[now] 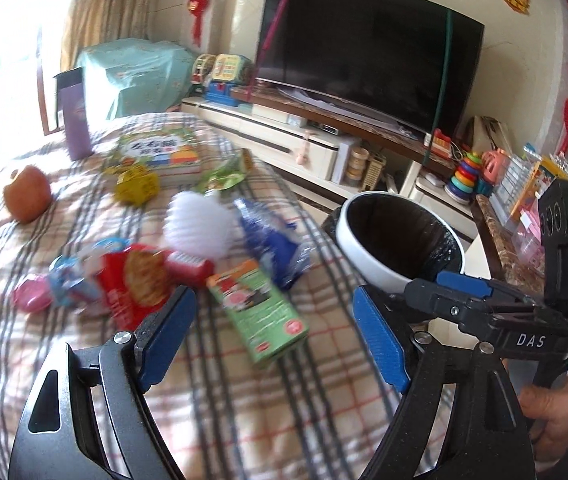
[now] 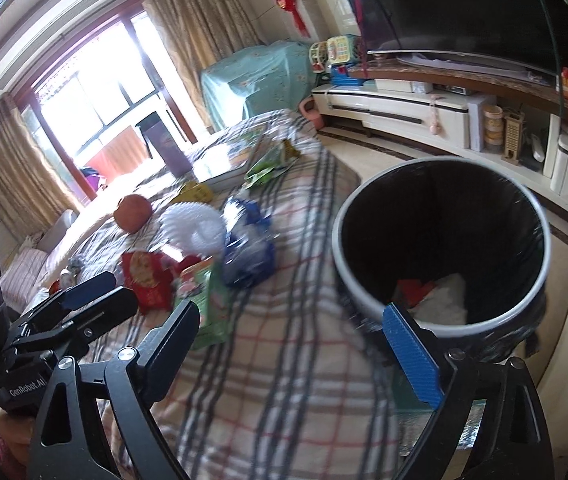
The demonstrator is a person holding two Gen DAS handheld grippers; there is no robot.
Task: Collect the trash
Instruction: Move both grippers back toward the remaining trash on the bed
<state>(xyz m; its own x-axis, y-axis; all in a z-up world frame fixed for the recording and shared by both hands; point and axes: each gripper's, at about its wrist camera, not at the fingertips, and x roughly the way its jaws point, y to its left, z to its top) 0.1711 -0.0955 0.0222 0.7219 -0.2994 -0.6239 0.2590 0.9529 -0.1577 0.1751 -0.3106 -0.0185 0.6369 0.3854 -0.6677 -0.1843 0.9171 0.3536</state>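
Blue pads line both tools. The left gripper (image 1: 272, 336) stands wide apart and empty above the plaid cloth (image 1: 244, 400); the right gripper (image 2: 296, 344) is just as wide and empty, its right pad (image 2: 412, 356) by the near rim of the bin (image 2: 540, 280).

Just past the left pads lies a green carton (image 1: 260, 312) on its side, with a red snack bag (image 1: 136, 284) to its left and a pink wrapper (image 1: 32, 296) beyond that. Behind them sit a blue crumpled bag (image 1: 272, 244) and a white ribbed cup (image 1: 198, 224), touching. Farther back are a yellow box (image 1: 136, 186), an apple (image 1: 28, 194), a green wrapper (image 1: 224, 176) and a book (image 1: 160, 152).

The bin stands off the cloth's right edge, lined in black, holding red (image 2: 412, 290) and white scraps (image 2: 448, 300). A TV (image 1: 368, 52) fills the far wall.
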